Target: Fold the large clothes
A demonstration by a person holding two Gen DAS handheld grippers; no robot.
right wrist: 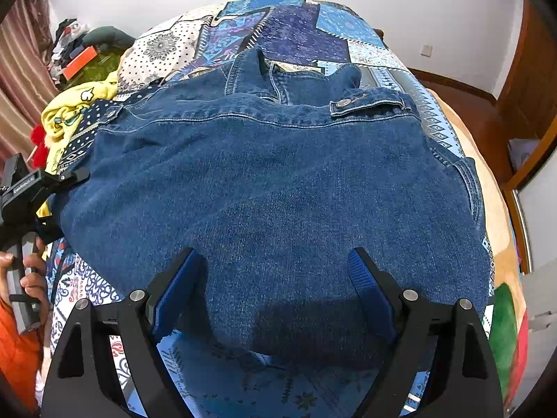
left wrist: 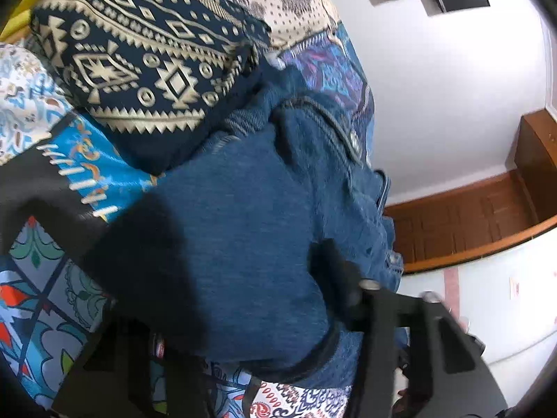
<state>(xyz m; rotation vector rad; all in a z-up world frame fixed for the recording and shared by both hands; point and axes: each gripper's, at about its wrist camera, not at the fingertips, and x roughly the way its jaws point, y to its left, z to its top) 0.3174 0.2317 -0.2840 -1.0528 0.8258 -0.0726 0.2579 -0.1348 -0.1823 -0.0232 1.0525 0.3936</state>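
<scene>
A blue denim jacket (right wrist: 278,181) lies spread on a patchwork bedspread (right wrist: 299,31), collar and a buttoned tab (right wrist: 369,102) at the far side. My right gripper (right wrist: 275,278) is open, its blue-padded fingers (right wrist: 369,285) spread just above the jacket's near hem, holding nothing. In the left wrist view the jacket (left wrist: 243,230) fills the middle. My left gripper (left wrist: 216,278) is very close to the denim at its edge; its black fingers (left wrist: 393,320) are blurred and I cannot tell if they grip the cloth. The left gripper also shows at the jacket's left edge in the right wrist view (right wrist: 45,183).
A navy and cream patterned cushion (left wrist: 139,59) lies beside the jacket. A yellow garment (right wrist: 69,115) and clutter (right wrist: 80,55) sit at the bed's left. A tan blanket (right wrist: 487,191) runs along the right edge. Wooden floor and furniture (left wrist: 470,223) stand beyond the bed.
</scene>
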